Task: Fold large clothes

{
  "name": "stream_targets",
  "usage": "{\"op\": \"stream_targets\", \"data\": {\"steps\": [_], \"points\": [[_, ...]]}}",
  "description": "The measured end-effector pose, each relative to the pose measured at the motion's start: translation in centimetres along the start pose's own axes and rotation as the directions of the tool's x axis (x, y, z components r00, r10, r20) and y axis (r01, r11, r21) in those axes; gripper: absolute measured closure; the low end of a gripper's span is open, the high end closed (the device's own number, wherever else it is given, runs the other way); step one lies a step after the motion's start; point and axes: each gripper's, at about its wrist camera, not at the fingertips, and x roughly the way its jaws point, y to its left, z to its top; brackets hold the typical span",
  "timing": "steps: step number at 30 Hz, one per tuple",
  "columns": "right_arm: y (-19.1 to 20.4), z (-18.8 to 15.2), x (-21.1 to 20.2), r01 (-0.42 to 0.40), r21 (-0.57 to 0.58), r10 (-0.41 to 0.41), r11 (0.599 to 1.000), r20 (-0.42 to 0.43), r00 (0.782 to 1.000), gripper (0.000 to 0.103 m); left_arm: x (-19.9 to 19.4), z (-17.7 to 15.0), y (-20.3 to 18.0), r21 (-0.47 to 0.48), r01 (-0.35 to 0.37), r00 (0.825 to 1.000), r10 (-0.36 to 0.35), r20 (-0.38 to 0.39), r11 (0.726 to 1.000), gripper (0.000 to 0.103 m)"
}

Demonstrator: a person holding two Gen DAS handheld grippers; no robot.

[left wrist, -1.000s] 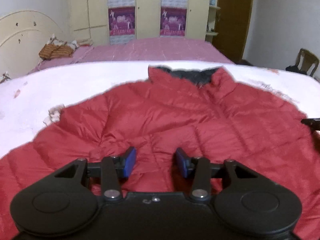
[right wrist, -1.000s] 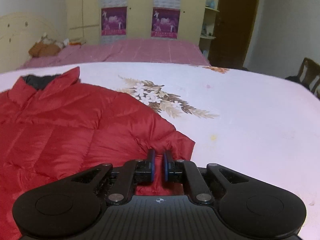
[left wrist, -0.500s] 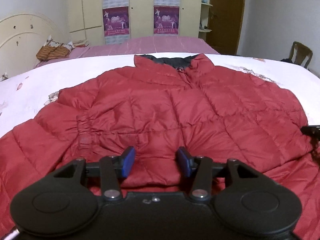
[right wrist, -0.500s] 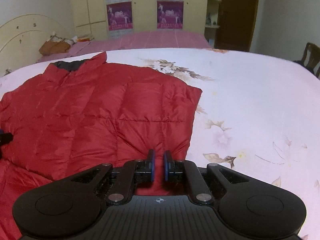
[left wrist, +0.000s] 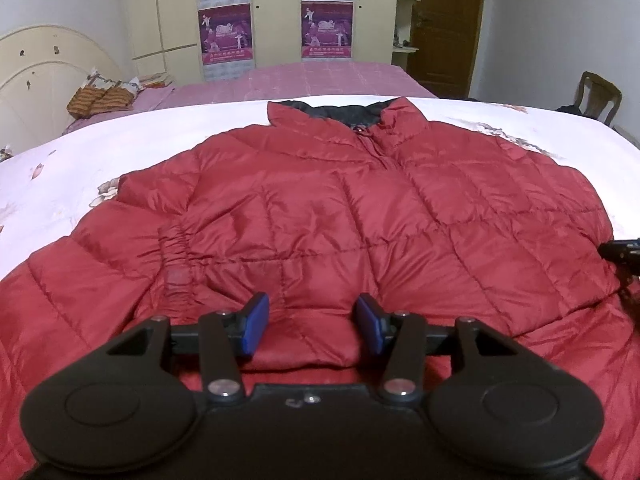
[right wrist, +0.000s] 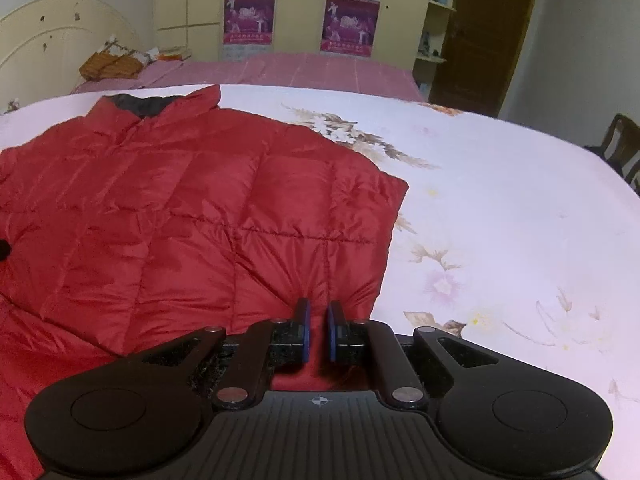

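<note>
The left gripper (left wrist: pixel 311 322) hovers with jaws apart and nothing between them over a red puffer jacket (left wrist: pixel 360 216) spread collar-away on a floral bedspread (right wrist: pixel 500 208). The right gripper (right wrist: pixel 318 330) is clamped on the jacket's near edge. The quilted shell looks light, soft and slippery; hems, seams or cuffs should hold best.

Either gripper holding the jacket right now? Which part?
Right gripper is shut on the red jacket, pinching its folded-over edge near the bottom corner. Left gripper holds nothing: its jaws stand apart over the fabric without pressing it.
</note>
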Motion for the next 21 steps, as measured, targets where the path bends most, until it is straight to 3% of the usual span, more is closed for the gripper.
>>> {"op": "stream_targets", "data": {"steps": [3,5,7,8,9,11,15,17,19,21], "points": [[0.3,0.1,0.0,0.015,0.0,-0.015,1.0,-0.006,1.0,0.096,0.0,0.0,0.2,0.001,0.011,1.0,-0.011,-0.002,1.0,0.054],[0.4,0.4,-0.1,0.022,0.003,-0.022,1.0,-0.015,1.0,0.096,-0.1,0.1,0.5,-0.006,0.026,1.0,-0.026,-0.003,1.0,0.048],[0.2,0.6,-0.5,0.014,0.046,-0.013,0.999,-0.016,1.0,0.096,-0.6,0.0,0.9,-0.009,0.025,1.0,-0.025,0.005,1.0,0.016],[0.2,0.6,-0.8,0.006,0.061,-0.006,0.998,-0.013,1.0,0.092,-1.2,-0.2,1.0,-0.009,0.013,1.0,-0.013,0.024,1.0,0.013],[0.2,0.6,-1.4,0.005,0.071,-0.005,0.997,0.0,1.0,0.058,-1.9,-0.4,1.3,-0.011,0.014,0.999,-0.013,0.045,1.0,0.012],[0.3,0.4,-3.1,0.019,0.087,-0.025,0.996,0.075,0.997,0.009,-3.6,-0.9,2.2,-0.039,0.011,0.997,-0.008,0.077,0.999,0.012],[0.6,0.4,-5.8,0.009,0.112,-0.023,0.994,0.125,0.992,0.011,-7.3,-3.8,6.2,-0.182,-0.027,0.994,0.045,0.099,0.983,0.016],[0.5,0.4,-6.6,-0.013,0.166,-0.009,0.986,0.132,0.991,0.021,-9.3,-6.4,8.8,-0.273,-0.069,0.992,0.095,0.082,0.959,0.022],[0.8,0.4,-7.0,-0.02,0.205,-0.005,0.979,0.125,0.992,0.022,-11.3,-9.3,11.8,-0.367,-0.131,0.988,0.152,0.03,0.921,0.027],[1.5,0.3,-7.2,-0.038,0.215,0.011,0.976,0.123,0.992,0.022,-13.9,-12.3,14.9,-0.461,-0.208,0.974,0.228,-0.013,0.863,0.028]]}}
